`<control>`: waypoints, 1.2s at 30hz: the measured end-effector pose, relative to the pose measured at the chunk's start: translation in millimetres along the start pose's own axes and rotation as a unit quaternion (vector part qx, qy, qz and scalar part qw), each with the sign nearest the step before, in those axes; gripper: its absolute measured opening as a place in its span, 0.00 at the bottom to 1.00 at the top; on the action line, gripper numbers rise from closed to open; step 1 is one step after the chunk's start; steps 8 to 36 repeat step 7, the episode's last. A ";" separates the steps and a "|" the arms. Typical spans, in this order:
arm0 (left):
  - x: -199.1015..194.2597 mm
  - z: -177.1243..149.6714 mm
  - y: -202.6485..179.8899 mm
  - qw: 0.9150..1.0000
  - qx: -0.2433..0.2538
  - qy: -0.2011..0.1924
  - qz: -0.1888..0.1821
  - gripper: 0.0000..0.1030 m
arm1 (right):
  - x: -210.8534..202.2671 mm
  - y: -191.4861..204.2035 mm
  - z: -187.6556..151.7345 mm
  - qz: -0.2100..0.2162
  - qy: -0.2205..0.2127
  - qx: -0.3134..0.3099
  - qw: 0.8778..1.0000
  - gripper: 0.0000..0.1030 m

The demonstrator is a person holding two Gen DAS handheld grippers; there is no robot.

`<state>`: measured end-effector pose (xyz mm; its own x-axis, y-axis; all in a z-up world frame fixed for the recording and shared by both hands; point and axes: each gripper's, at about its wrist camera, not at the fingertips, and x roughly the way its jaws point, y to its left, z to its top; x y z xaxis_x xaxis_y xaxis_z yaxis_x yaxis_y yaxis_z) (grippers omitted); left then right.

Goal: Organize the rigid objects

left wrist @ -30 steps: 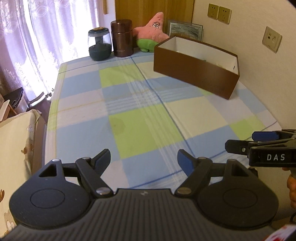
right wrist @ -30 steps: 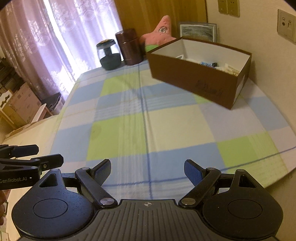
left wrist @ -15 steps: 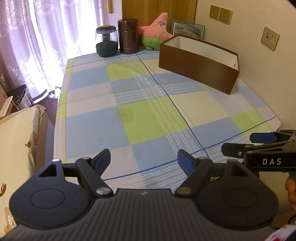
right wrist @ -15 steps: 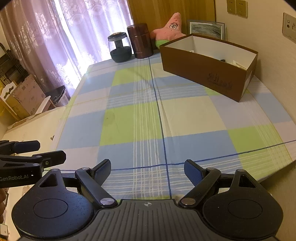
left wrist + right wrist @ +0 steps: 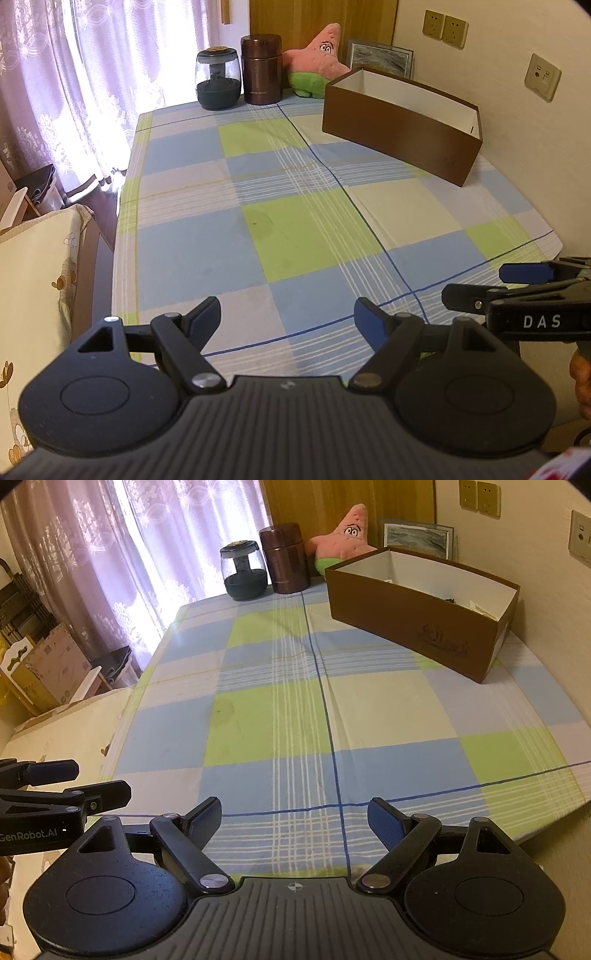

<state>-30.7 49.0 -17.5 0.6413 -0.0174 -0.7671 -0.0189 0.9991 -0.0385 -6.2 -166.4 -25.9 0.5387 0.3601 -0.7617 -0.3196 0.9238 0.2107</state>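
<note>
Left gripper (image 5: pixel 287 314) and right gripper (image 5: pixel 294 814) both stand with jaws wide apart and nothing between them, side by side above the near edge of the tabletop (image 5: pixel 303 236), which is covered by a checked cloth. A brown box (image 5: pixel 421 613), open-topped, sits toward the far right corner beside the wall; small items lie inside, too indistinct to name. A glass jar (image 5: pixel 217 80), brown canister (image 5: pixel 261 69) and pink star plush (image 5: pixel 320 59) line the far edge.

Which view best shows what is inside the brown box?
The right wrist view: it looks over the brown box rim onto a few small items lying at its right end. The left wrist view shows the box too, but only white inner walls.
</note>
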 end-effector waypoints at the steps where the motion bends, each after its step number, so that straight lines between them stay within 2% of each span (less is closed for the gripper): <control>1: 0.0 -0.1 0.0 1.000 0.000 0.000 0.000 0.74 | 0.7 0.9 0.0 0.000 0.001 0.000 1.000 0.81; 36: 3.3 0.8 0.1 1.000 0.002 0.003 -0.003 0.74 | 4.2 3.1 0.2 -0.002 0.005 0.000 1.000 0.81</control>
